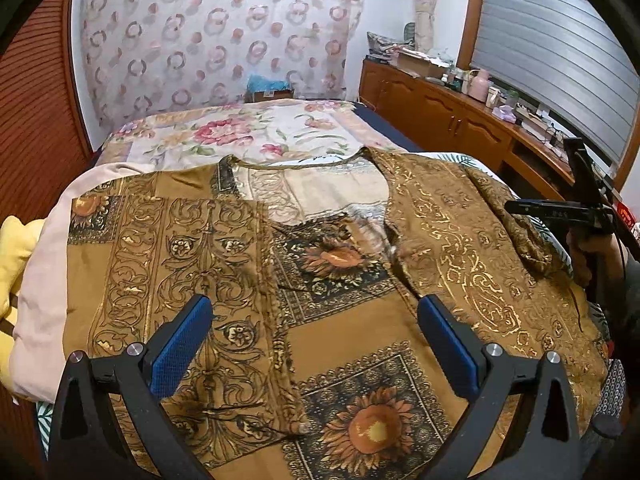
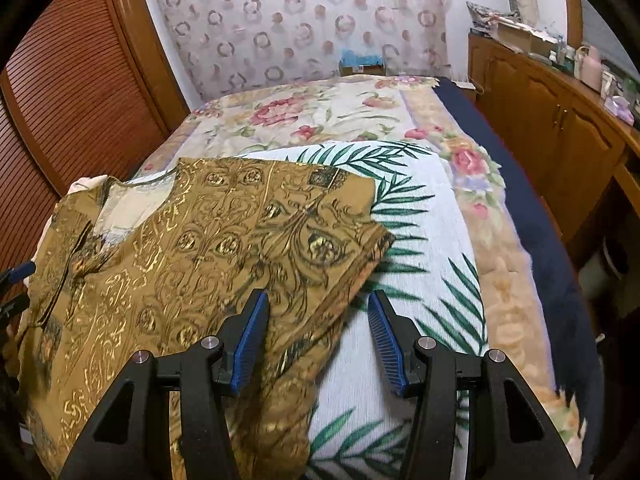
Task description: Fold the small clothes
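Observation:
A brown and gold patterned shirt [image 1: 328, 280] with sunflower prints lies flat on the bed, neckline at the far end. Its left side is folded inward over the body. My left gripper [image 1: 314, 320] hovers open above the shirt's lower middle, holding nothing. The right gripper's black body shows at the right edge of the left wrist view [image 1: 576, 212]. In the right wrist view the shirt's right sleeve [image 2: 304, 232] spreads out over a white palm-leaf cloth [image 2: 420, 240]. My right gripper [image 2: 318, 316] is open, its jaws standing either side of the sleeve's lower hem edge.
The bed carries a floral blanket [image 2: 320, 116] beyond the shirt. A pink cloth [image 1: 44, 264] and a yellow item [image 1: 12, 256] lie at the left. A wooden cabinet [image 1: 452, 116] with clutter runs along the right. A louvred wooden door [image 2: 68, 88] stands left.

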### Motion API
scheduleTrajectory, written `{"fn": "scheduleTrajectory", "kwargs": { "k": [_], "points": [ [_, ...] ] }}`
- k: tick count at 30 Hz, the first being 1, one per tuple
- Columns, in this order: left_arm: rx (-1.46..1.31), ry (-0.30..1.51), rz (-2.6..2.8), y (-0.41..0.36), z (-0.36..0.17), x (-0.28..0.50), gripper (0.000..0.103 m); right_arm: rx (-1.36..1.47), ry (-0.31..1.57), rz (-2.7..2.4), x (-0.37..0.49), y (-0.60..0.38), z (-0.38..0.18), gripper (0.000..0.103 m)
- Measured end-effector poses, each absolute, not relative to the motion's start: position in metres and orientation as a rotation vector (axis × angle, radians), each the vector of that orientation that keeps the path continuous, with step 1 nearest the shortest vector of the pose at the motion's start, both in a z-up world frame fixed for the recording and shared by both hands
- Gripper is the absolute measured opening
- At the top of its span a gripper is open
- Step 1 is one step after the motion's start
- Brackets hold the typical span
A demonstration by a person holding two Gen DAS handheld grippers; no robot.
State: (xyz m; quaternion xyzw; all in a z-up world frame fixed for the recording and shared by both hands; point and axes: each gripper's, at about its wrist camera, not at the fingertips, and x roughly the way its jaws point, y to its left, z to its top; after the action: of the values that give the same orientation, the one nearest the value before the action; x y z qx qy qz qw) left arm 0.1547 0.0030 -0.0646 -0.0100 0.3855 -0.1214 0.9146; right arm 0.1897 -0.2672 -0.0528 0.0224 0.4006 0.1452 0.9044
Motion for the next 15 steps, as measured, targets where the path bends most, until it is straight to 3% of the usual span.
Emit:
{"fn": "scheduleTrajectory", "kwargs": {
  "k": [2,4,6,15],
  "points": [
    [-0.022,0.795,-0.248,0.005,-0.064,0.156,0.103,0.031,0.820,0.300,0.193,-0.264,-0.050,0.045],
    [-0.023,0.794,-0.245,0.007,-0.064,0.157,0.103,0.019,0.795,0.323,0.189,-0.265,-0.045,0.022],
    [-0.025,0.791,-0.245,0.009,-0.062,0.158,0.103,0.024,0.756,0.328,0.186,-0.263,-0.039,0.010],
    [-0.028,0.788,-0.229,0.015,-0.062,0.160,0.103,-0.015,0.662,0.340,0.180,-0.247,-0.013,0.009]
  ]
}}
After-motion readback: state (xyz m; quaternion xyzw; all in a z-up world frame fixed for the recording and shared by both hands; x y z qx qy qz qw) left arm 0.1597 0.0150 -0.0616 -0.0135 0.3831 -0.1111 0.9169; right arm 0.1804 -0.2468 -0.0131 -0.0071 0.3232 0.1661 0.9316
